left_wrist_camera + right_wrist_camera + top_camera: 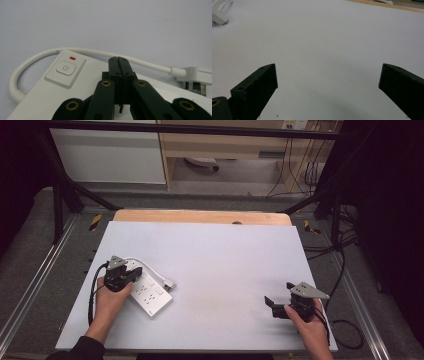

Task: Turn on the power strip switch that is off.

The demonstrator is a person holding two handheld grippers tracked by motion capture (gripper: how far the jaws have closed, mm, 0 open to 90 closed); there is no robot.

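Jaws closed above power strip (50,92)

Even, soft overhead light keeps the pale table (215,260) bright against dark surroundings, shadows are faint, and both gripper views look grainy and blurred toward the black jaws at the bottom edge.

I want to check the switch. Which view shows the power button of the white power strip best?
The left gripper view: the power button is near and sharp, a red mark above it. In the high view the left gripper covers that end of the power strip. The right gripper view shows a white corner.
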